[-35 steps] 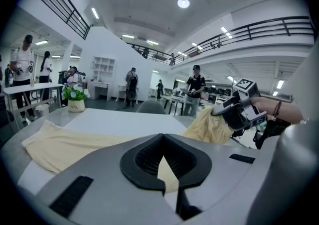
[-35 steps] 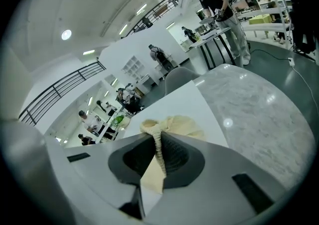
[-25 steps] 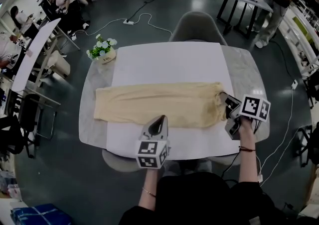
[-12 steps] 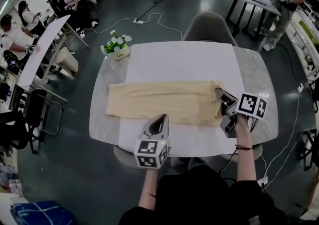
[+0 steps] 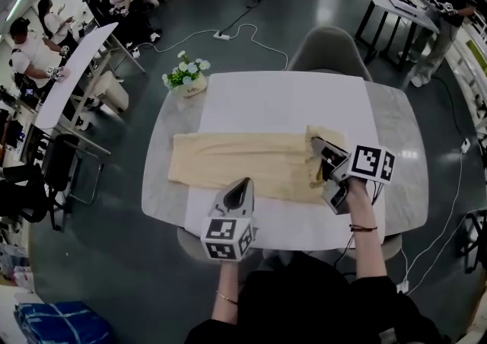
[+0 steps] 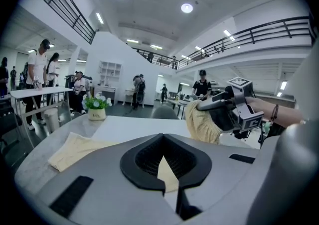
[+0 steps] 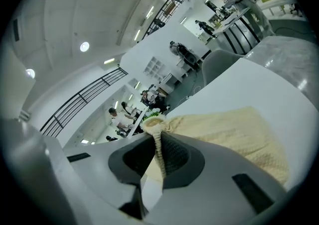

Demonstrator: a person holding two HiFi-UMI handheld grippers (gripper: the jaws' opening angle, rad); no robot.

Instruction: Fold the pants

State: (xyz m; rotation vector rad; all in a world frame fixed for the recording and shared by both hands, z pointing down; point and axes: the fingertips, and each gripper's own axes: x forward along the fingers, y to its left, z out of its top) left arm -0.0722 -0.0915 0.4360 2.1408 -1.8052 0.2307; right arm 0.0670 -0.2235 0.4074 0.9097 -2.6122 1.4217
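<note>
Pale yellow pants lie lengthwise across a white mat on the table. My right gripper is shut on their right end, which hangs raised and curled back over the rest. In the right gripper view a ridge of cloth runs between the closed jaws, and the pants spread beyond. My left gripper hovers over the pants' near edge around the middle, jaws together. I see no cloth lifted by it. From the left gripper view the raised end hangs from the right gripper.
A small pot of flowers stands at the far left corner of the grey table. A grey chair is tucked in at the far side. Other tables with people sit to the left, and cables cross the floor.
My right gripper has carried the pants' right end leftward and a little up, so that end now curls over the rest. My left gripper has slid left along the near edge.
</note>
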